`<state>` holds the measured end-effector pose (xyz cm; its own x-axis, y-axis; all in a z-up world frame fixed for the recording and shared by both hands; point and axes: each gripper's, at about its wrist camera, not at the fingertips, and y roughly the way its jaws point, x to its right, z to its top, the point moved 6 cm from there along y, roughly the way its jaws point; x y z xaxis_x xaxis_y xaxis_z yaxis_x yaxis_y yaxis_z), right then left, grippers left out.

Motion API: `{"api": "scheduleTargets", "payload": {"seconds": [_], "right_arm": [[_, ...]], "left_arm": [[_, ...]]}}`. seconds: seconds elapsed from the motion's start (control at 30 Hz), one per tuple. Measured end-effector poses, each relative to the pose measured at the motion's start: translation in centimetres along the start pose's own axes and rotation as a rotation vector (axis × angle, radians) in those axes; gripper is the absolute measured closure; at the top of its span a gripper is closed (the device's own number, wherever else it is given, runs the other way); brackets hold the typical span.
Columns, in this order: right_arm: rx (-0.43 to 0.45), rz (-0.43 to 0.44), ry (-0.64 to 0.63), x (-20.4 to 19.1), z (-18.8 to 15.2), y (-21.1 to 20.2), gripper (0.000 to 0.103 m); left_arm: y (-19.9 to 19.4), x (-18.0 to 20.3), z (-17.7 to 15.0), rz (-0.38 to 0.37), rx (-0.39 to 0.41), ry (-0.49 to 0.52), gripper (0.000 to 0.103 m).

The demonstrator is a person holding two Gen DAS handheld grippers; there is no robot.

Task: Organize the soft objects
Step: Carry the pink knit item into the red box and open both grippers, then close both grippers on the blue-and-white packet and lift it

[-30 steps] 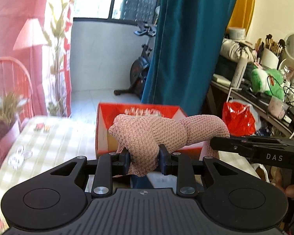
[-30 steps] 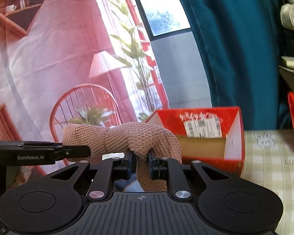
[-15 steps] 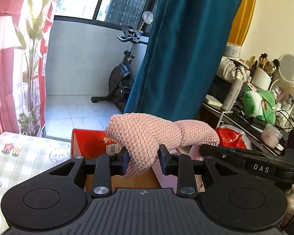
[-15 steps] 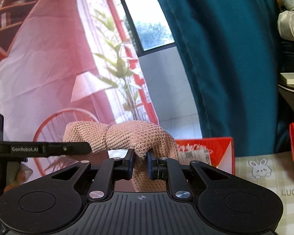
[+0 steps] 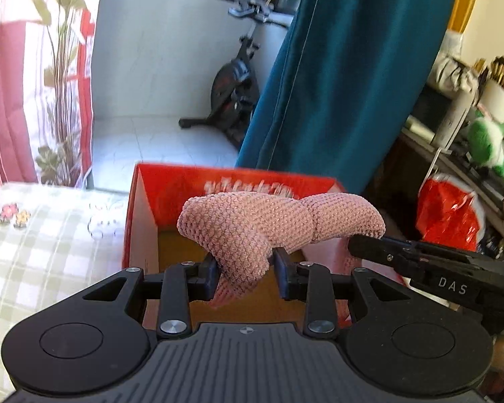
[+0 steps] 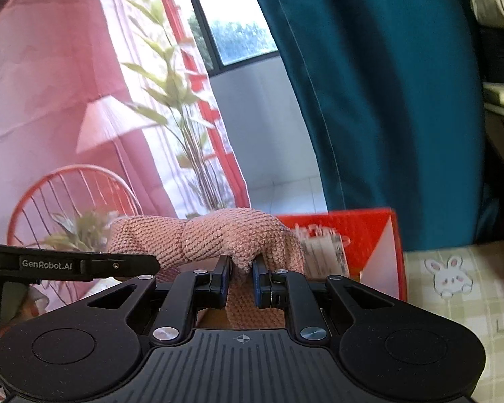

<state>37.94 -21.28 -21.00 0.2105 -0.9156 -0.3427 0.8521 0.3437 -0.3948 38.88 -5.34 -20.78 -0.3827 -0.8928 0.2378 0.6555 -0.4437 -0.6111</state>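
Above a checked tablecloth (image 5: 50, 241), we clamp the pink knitted cloth (image 5: 252, 231) with left gripper (image 5: 245, 272) and right gripper (image 6: 240, 277) over the red box (image 5: 144, 208); uneven release could drape it across the rim.

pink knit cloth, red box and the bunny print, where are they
pink knit cloth (image 5: 252, 231), left wrist view, on its bunched middle.
red box (image 5: 171, 184), left wrist view, on its far inner wall.
bunny print (image 6: 448, 277), right wrist view, on the face.
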Motion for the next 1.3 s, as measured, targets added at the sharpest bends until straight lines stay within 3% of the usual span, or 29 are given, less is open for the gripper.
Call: {"api": "scheduleTargets", "payload": {"seconds": [0.17,0.33,0.43,0.83,1.0,1.2,1.27,1.3], "right_arm": [[-0.052,-0.034,0.036,1.4,-2.4,1.3,0.089],[-0.081,-0.098,0.029,1.9,-3.8,1.5,0.078],[-0.087,-0.132,0.011,1.8,-4.3,1.0,0.075],[-0.097,-0.13,0.001,-1.2,-5.7,-3.4,0.071],[-0.104,-0.112,-0.006,-2.8,-7.1,-5.4,0.069],[-0.154,-0.1,-0.028,-4.5,-9.5,-6.6,0.068],[-0.167,-0.094,-0.03,-5.0,-10.4,-7.0,0.066],[-0.175,-0.092,-0.03,-5.1,-10.8,-7.2,0.066]], "left_arm": [[1.5,-0.5,-1.1,0.003,-0.048,-0.016,0.068],[1.8,-0.6,-1.8,0.02,-0.074,-0.004,0.05],[1.3,-0.6,-2.4,0.036,-0.083,0.008,0.047],[-3.0,0.2,-4.8,0.072,-0.085,0.03,0.046],[-5.2,1.2,-6.0,0.049,-0.064,0.05,0.046],[-5.9,2.2,-8.5,0.048,-0.104,0.073,0.046],[-5.8,2.3,-9.5,0.042,-0.126,0.069,0.048],[-5.8,2.4,-10.0,0.034,-0.14,0.07,0.055]]}}
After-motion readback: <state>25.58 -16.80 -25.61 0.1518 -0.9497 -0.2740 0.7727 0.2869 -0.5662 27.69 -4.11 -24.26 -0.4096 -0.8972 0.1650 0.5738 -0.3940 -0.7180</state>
